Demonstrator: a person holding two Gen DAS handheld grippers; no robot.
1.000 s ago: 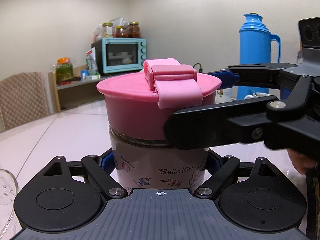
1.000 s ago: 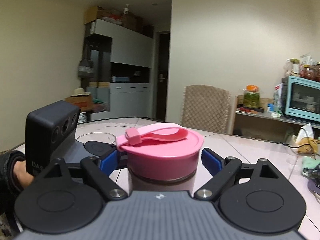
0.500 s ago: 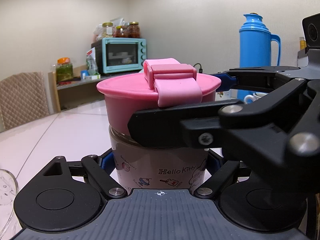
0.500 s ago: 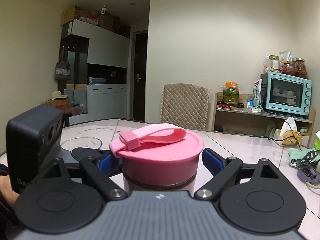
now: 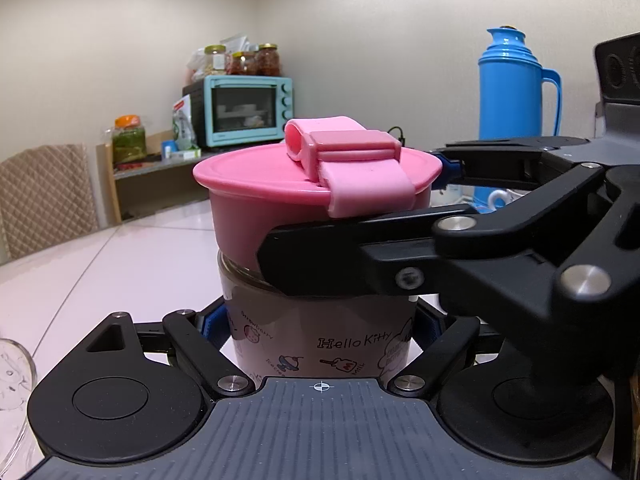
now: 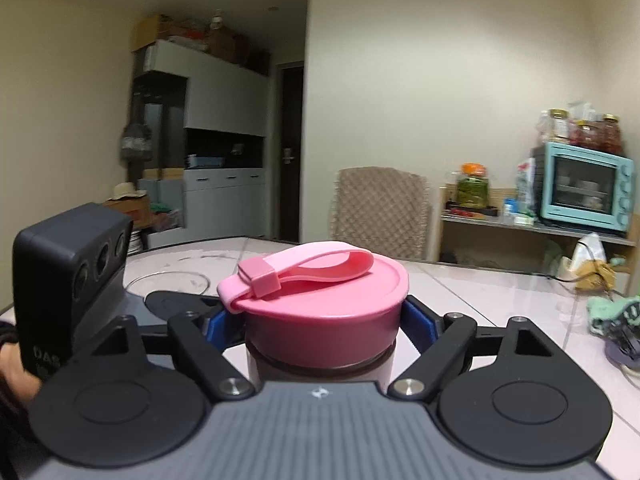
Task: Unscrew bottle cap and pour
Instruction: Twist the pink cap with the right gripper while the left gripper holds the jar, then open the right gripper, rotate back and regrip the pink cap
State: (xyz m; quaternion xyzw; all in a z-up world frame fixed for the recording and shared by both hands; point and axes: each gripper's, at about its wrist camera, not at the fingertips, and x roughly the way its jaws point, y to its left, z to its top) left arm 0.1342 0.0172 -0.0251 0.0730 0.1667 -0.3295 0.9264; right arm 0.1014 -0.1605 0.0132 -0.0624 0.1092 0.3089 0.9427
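Note:
A Hello Kitty bottle (image 5: pixel 320 336) with a glass body stands on the white table. Its pink cap (image 5: pixel 280 196) has a pink strap loop on top. My left gripper (image 5: pixel 320 332) is shut on the bottle body, blue pads on both sides. My right gripper (image 6: pixel 324 320) is shut on the pink cap (image 6: pixel 324 308), its blue pads pressed against both sides. In the left wrist view the right gripper's black finger (image 5: pixel 340 264) crosses in front of the cap's lower edge. The cap looks tilted relative to the bottle body.
A clear glass bowl (image 6: pixel 170 282) sits on the table (image 5: pixel 120 272) beyond the left gripper, and its rim (image 5: pixel 16 364) shows at the left wrist view's bottom left. A blue thermos (image 5: pixel 516 88) stands at the right. A cloth (image 6: pixel 612 312) lies at the right. A chair (image 6: pixel 380 212) is behind.
My right gripper has turned around the cap: its finger swept across in the left wrist view, and the room shifted sideways in the right wrist view. The cap's strap has rotated. The left gripper held still.

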